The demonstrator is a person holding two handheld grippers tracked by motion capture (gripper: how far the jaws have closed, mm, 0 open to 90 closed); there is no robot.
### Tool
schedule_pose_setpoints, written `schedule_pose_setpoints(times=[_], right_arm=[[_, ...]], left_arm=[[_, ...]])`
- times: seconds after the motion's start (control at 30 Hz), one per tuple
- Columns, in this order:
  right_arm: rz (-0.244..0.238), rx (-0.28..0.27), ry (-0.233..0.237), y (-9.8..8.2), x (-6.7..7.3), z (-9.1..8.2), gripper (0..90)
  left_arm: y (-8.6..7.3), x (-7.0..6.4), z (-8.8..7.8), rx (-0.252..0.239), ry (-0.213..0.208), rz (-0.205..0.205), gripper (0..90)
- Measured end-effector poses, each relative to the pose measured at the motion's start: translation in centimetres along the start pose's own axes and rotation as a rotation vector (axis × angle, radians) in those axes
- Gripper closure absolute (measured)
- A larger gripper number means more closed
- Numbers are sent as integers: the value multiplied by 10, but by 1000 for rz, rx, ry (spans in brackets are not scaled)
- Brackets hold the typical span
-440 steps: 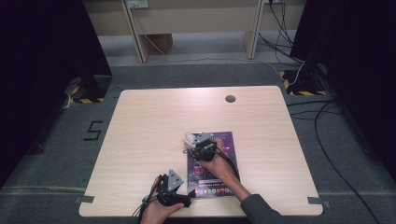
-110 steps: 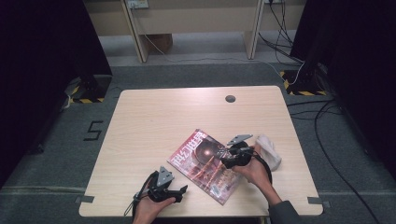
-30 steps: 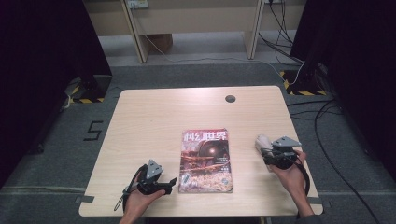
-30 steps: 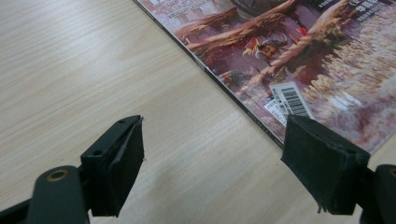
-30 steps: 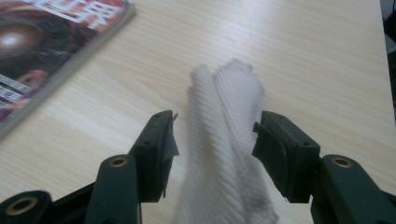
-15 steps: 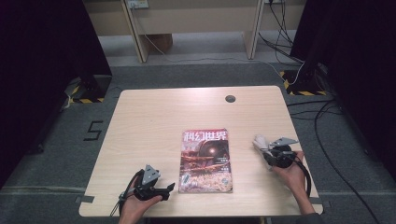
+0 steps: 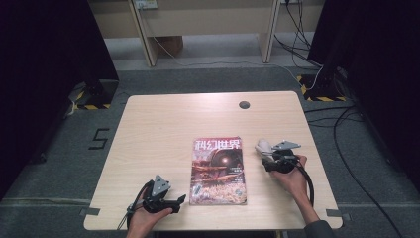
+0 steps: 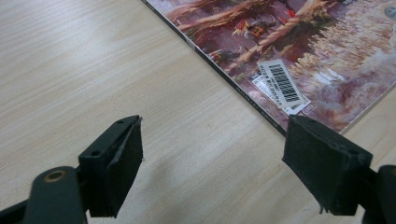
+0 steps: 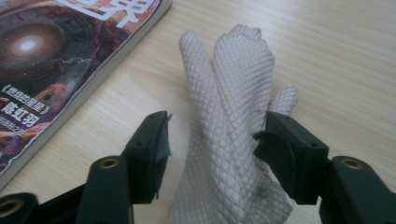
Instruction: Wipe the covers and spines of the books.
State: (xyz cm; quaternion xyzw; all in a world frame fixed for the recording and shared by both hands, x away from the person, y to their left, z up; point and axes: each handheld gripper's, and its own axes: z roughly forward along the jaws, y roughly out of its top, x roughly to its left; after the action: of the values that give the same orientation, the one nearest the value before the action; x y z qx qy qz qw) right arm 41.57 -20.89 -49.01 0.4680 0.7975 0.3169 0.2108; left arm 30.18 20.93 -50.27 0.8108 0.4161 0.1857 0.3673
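Nearest the table's front edge, the left gripper (image 7: 174, 201) rests with its jaws spread and nothing between them, just beside the magazine (image 7: 219, 170) lying flat mid-table (barcode corner toward it). Farther right, the right gripper (image 9: 212, 140) has just been opening around a white mesh cloth (image 9: 233, 116); one pad touches it, the other stands clear.

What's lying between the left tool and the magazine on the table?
Nothing: bare light wooden table separates the left tool from the glossy science-fiction magazine, seen in the left gripper view.
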Motion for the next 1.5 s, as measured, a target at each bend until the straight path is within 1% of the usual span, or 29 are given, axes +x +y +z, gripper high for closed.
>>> schedule_pose_setpoints(times=[0.13,0.17,0.2,0.27,0.33,0.37,0.5,0.53,0.63,0.67,0.73,0.8,0.83,0.87,0.93,1.13,1.27,1.5], right_arm=[[11,-33,0,-5,-2,-12,377],[17,-34,0,-7,-2,-15,371],[10,-31,-2,-8,-2,-19,368],[20,-56,9,-12,-1,-26,369],[19,-53,21,-14,2,-32,369],[0,-65,21,-14,1,-34,369],[14,-58,43,-20,7,-38,367],[8,-57,45,-21,8,-39,362],[18,-59,59,-25,12,-43,354],[11,-60,65,-26,13,-44,351],[15,-60,76,-30,16,-48,345],[19,-71,77,-34,19,-51,336],[9,-79,77,-35,19,-53,335],[3,-82,65,-37,20,-56,329],[-4,-80,58,-40,22,-59,328],[-6,-74,48,-53,22,-69,328],[1,-65,59,-61,23,-74,328],[-6,-41,88,-73,26,-79,326]], left_arm=[[-1,0,-1,0,-4,-2,195],[-1,-1,-1,-1,-5,-1,195],[-1,-1,-1,-2,-7,0,195],[-1,-1,-1,-3,-9,0,195],[-1,-1,-2,-4,-9,-2,195],[-1,0,-3,-5,-7,-5,195],[-2,1,-4,-9,-5,-13,193],[-2,1,-5,-8,-5,-13,193],[-2,0,-6,-7,-5,-10,188],[-3,0,-6,-8,-5,-11,188],[-3,0,-6,-9,-6,-8,188],[-3,-1,-7,-7,-5,-4,187],[-4,-1,-8,-10,-5,-4,187],[-4,-1,-8,-11,-5,-4,187],[-4,-1,-9,-12,-6,-6,187],[-6,-3,-11,-10,-10,-3,187],[-8,-4,-13,-11,-15,-5,187],[-11,-6,-15,0,-23,1,185]])
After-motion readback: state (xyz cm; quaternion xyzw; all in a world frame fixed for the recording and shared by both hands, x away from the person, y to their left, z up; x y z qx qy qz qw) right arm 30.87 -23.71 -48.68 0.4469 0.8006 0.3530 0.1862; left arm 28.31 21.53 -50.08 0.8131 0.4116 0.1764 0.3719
